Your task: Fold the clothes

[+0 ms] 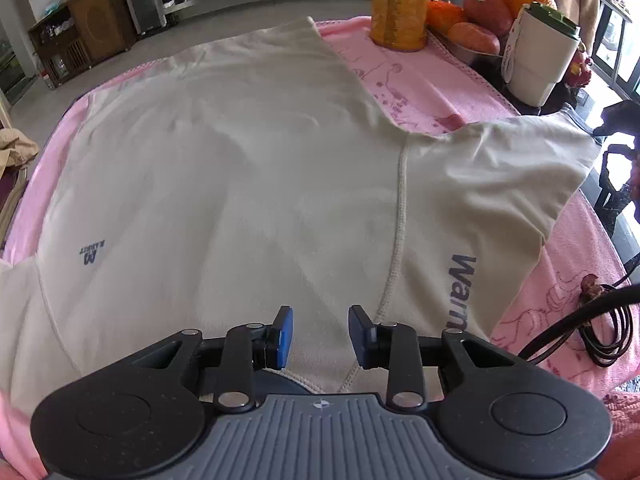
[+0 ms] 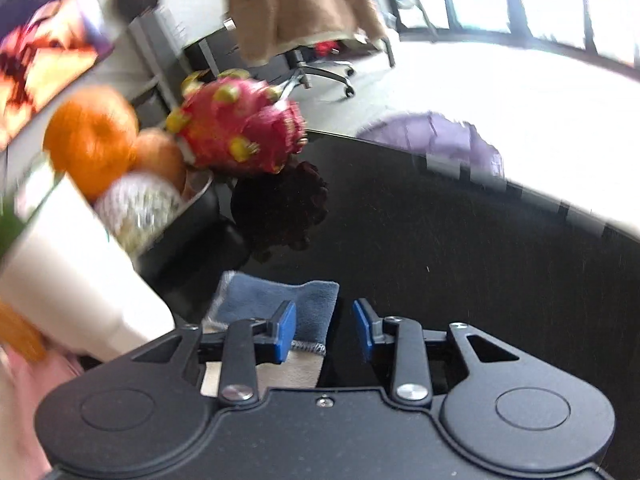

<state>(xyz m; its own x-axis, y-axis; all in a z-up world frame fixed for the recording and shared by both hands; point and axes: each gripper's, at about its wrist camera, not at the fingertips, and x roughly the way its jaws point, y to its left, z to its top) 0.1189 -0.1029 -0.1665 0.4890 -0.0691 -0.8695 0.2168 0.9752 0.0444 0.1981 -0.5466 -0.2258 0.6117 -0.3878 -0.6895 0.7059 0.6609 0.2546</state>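
Hovering over cream shirt [image 1: 240, 168], L gripper [image 1: 320, 330] jaws apart, empty.

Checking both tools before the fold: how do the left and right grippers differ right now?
The left gripper hovers over the cream shirt spread on the pink cloth; the right gripper points off toward the dark tabletop and fruit. The left view is sharp, the right view blurred. Both are open and empty.
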